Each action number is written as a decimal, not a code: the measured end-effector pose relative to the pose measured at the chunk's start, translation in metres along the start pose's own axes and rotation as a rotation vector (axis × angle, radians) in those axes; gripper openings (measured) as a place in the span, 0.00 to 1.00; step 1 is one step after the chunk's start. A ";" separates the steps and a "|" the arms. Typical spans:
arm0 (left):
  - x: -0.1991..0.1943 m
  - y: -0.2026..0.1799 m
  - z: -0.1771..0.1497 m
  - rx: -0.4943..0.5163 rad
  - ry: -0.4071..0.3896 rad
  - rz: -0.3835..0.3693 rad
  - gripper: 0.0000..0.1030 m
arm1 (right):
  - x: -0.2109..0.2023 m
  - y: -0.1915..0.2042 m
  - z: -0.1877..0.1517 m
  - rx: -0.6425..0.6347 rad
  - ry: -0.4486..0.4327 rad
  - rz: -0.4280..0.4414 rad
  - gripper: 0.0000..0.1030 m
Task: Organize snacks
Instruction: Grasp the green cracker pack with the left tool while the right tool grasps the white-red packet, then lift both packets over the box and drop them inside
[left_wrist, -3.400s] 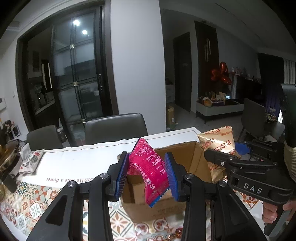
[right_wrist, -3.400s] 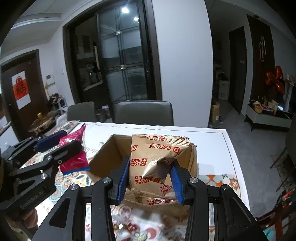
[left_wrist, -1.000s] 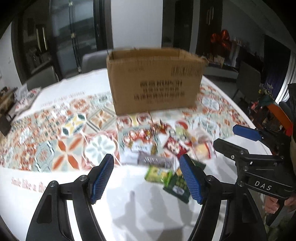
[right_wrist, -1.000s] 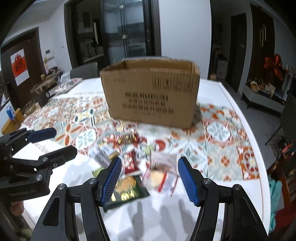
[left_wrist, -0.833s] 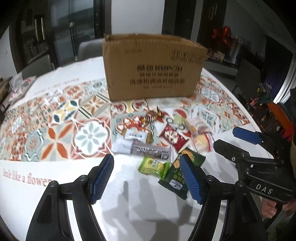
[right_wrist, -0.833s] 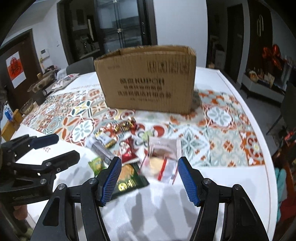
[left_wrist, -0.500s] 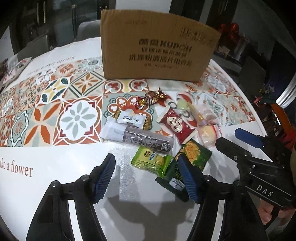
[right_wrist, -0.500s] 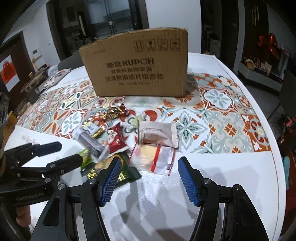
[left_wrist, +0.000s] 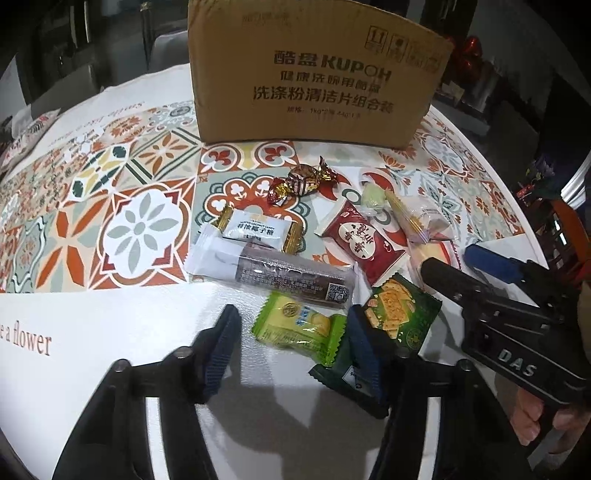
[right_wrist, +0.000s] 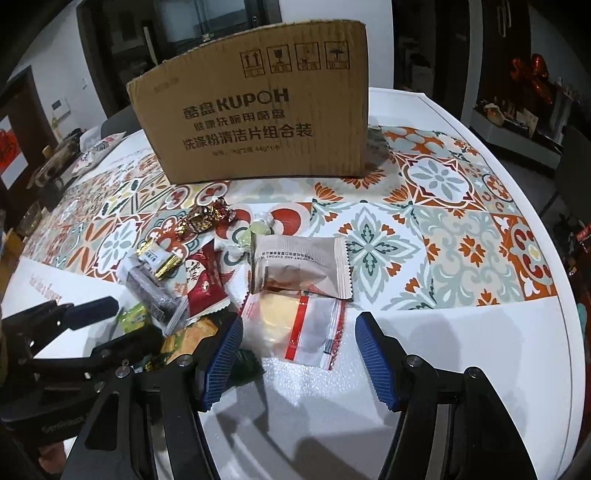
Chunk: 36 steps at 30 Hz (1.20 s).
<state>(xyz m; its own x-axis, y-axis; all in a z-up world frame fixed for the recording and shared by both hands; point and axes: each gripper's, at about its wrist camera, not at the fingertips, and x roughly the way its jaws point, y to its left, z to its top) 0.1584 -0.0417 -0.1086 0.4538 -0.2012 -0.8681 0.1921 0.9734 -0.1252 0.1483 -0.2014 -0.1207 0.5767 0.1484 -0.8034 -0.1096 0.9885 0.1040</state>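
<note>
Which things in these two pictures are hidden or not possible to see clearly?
- Inside of the cardboard box: both views show only its printed front wall.
- Dark green cracker packet: left wrist view, its lower part is behind the left tongs; right wrist view, mostly covered by both tongs.
- Clear packet between the open right tongs: contents pale, label unreadable.
- Items at the table's far left edge: too small.

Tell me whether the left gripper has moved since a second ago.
Yes. The left gripper has dropped toward the snacks before the box, jaws just closing around the light green packet.
</note>
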 end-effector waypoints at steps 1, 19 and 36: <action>0.000 0.000 0.000 0.000 -0.002 0.001 0.47 | 0.002 0.001 0.000 -0.002 0.004 -0.004 0.63; -0.008 0.001 -0.002 -0.009 -0.028 0.003 0.22 | 0.001 0.007 -0.001 -0.026 -0.011 -0.007 0.35; -0.048 0.000 -0.003 -0.012 -0.129 -0.046 0.21 | -0.044 0.024 -0.004 -0.041 -0.081 0.052 0.26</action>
<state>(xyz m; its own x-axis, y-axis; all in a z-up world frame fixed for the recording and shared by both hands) 0.1342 -0.0317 -0.0685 0.5527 -0.2574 -0.7926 0.2051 0.9639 -0.1700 0.1176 -0.1845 -0.0852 0.6324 0.2028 -0.7476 -0.1730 0.9777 0.1189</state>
